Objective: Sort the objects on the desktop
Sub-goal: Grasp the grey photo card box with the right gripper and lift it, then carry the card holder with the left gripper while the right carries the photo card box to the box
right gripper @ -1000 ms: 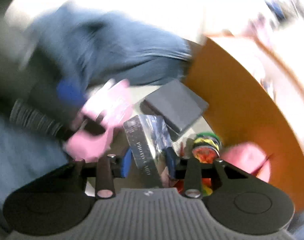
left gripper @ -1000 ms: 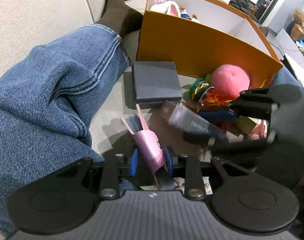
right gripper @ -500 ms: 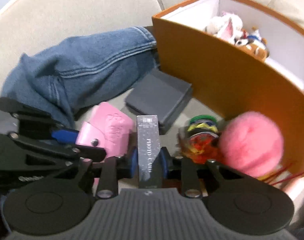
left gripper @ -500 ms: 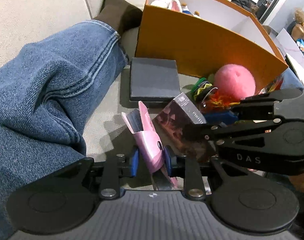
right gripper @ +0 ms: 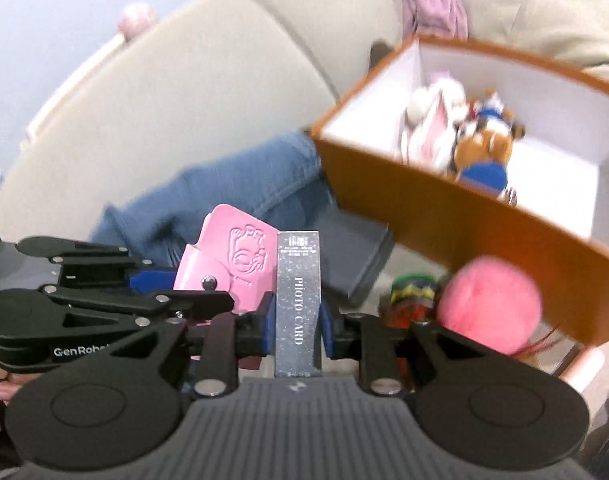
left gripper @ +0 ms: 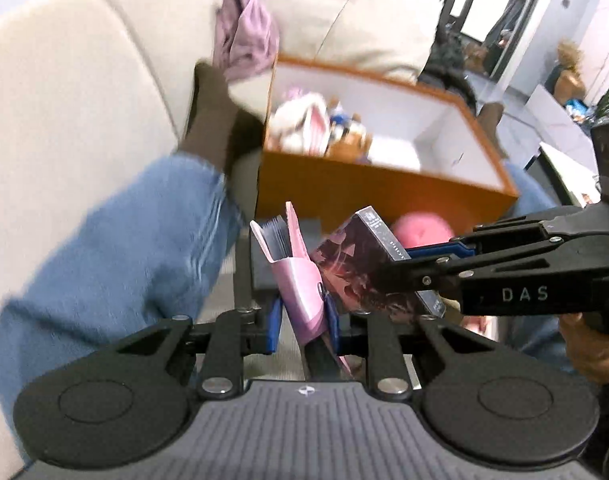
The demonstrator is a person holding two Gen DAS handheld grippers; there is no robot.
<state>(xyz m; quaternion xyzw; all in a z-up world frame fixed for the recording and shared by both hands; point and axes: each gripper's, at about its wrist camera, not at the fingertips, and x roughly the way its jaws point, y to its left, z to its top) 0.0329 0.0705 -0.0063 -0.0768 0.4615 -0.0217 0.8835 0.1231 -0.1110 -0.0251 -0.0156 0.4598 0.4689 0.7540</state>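
Left tool point(left gripper: 302, 314) clenched on a pink card wallet point(left gripper: 300, 276), jaws closing a touch more, wallet standing upright with its fanned card sleeves uppermost. Right tool point(right gripper: 296, 322) clenched on a silver photo card box point(right gripper: 298, 300), held by its 2 broad faces with the narrow lettered spine toward the camera and its long axis running straight ahead along the fingers. Both items carried clear of the sofa seat, side by side, almost touching. Orange storage box point(left gripper: 384, 196) ahead and slightly to the right of both tools, open top up, already holding plush toys point(right gripper: 460, 128) at its left end and bare white floor to the right. Likely next: over the near wall and down into that free space. Right tool nearer that end; left tool better lined up with the toy end. Pink pompom point(right gripper: 488, 296), grey pad point(right gripper: 352, 248) and coloured bands point(right gripper: 412, 292) still on the seat below the wall.
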